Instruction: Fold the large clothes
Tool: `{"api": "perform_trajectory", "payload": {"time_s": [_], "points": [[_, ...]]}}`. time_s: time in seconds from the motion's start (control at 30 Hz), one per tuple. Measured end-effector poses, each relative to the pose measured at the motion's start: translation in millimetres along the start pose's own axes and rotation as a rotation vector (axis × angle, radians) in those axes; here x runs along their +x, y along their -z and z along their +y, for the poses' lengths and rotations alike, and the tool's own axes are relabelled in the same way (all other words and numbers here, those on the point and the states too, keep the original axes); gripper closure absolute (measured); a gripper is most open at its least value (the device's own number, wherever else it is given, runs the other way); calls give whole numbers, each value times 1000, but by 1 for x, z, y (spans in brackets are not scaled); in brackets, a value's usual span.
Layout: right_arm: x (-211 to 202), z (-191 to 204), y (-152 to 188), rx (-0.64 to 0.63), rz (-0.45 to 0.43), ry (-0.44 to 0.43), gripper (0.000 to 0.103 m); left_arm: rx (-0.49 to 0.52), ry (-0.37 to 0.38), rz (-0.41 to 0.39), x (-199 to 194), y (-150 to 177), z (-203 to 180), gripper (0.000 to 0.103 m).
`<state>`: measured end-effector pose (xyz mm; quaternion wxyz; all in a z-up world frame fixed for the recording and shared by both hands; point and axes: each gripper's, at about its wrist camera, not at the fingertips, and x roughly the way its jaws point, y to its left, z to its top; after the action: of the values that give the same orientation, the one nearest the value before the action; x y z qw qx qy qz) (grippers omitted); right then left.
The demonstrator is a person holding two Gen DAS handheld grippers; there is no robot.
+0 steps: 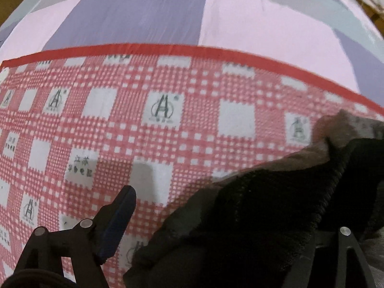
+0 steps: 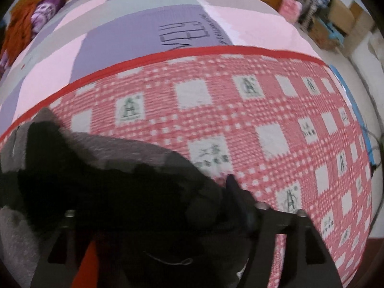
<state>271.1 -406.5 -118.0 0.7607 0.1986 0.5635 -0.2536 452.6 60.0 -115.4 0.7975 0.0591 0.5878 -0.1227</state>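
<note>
Black ribbed knit garment (image 1: 252,216) draped over both tools, grip unclear; mid-fold above red checked cloth (image 1: 144,124); next, lay flat ahead.

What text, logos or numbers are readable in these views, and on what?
"江苏": top line of a white square on the red checked cloth; the line below is too blurred to read.
"A"-shaped logo in a ring, repeated in the cloth's white squares; caption under it unreadable.
Large dark letters on the purple sheet, upside down and part hidden: not readable; the small print beside them is too blurred.
</note>
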Motion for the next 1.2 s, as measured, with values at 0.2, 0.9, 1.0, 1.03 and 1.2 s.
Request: {"api": "perform_trajectory", "payload": {"time_s": [0.2, 0.9, 1.0, 1.03, 1.2], "points": [[-31, 13, 12, -84, -155, 34, 28, 66, 139, 61, -18, -3, 21, 20], [-86, 39, -47, -536, 173, -107, 26, 207, 252, 5, -141, -61, -45, 20], [-93, 35, -58, -488, 185, -70, 25, 292, 290, -102, -163, -23, -75, 20], [-93, 30, -63, -432, 200, -116, 25, 327, 299, -139, -166, -4, -89, 20], [-150, 25, -51, -293, -101, -264, 25, 405, 361, -179, -151, 55, -141, 20]]}}
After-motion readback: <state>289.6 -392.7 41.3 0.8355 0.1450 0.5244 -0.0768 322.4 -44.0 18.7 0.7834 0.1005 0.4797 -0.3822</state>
